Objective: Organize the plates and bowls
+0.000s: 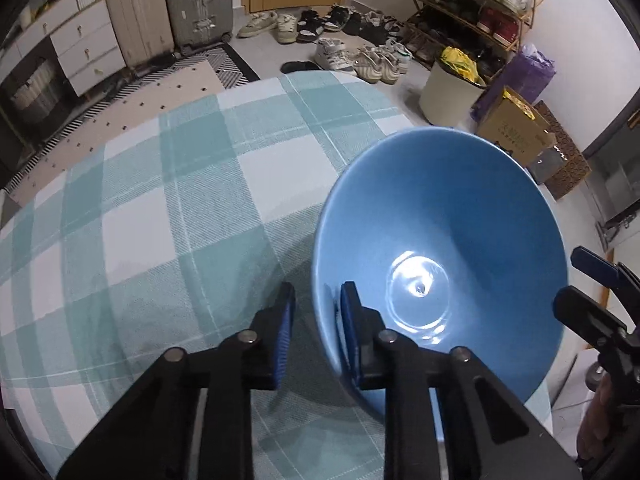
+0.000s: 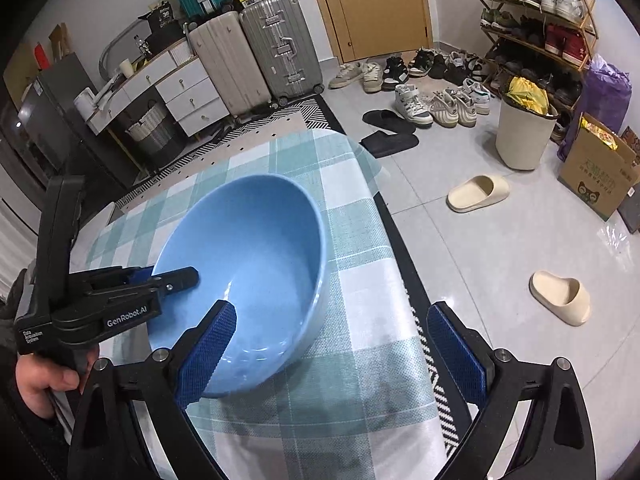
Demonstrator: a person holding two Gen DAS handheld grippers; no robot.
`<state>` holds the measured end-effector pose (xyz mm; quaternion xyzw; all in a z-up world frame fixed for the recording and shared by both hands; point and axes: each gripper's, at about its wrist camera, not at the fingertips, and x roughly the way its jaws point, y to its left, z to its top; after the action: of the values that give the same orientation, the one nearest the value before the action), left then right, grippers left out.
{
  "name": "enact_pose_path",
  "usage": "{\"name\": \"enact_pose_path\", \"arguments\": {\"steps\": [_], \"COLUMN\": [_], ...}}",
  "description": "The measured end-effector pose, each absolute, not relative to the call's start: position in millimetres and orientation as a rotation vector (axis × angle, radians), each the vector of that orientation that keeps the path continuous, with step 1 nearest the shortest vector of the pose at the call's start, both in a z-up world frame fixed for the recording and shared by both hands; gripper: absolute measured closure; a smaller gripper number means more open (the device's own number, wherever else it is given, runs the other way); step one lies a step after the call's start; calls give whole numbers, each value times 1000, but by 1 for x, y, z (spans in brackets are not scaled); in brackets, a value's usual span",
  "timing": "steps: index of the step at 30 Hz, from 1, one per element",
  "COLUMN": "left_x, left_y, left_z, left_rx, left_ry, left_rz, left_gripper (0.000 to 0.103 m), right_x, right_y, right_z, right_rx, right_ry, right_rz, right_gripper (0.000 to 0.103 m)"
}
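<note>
My left hand-held gripper [image 1: 316, 312] is narrowed onto the near rim of the blue bowl [image 1: 452, 208]: one blue pad sits inside the bowl against its wall, the other outside it, so the rim is pinched between them. The bowl rests on the desk [image 1: 160, 208], which is covered by a teal-and-white checked cloth, near the desk's right edge. My right hand-held gripper [image 2: 332, 344] hangs just beside the bowl with its jaws spread wide and nothing between them; its left pad stands in front of the bowl's near side, and I cannot tell whether it touches. Beyond the desk, cream slippers [image 2: 478, 193] lie on the tiled floor.
</note>
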<state>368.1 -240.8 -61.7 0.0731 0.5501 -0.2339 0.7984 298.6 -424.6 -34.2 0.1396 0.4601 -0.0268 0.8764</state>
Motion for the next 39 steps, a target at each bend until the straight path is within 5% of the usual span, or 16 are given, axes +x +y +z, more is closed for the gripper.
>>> {"name": "enact_pose_path", "arguments": {"steps": [12,22,25,39], "left_x": [357,356,350,317], "left_y": [-245,-242,-244,-215], "left_z": [-61,-62,-56,-55], "left_rx": [173,162,169,150], "left_ry": [1186,1199,1183,1212], "left_rz": [-526,-537,-552,-537], "left_gripper": [82,82,82,82], "right_x": [307,321,322,295], "right_y": [-414,-415,-417,-392], "right_z": [-35,-54,-58,-54], "right_rx": [248,336,367,317], "right_ry": [962,1023,1028,1089], "right_rz": [-74,-39,-32,-4], "right_gripper": [9,74,86,89]}}
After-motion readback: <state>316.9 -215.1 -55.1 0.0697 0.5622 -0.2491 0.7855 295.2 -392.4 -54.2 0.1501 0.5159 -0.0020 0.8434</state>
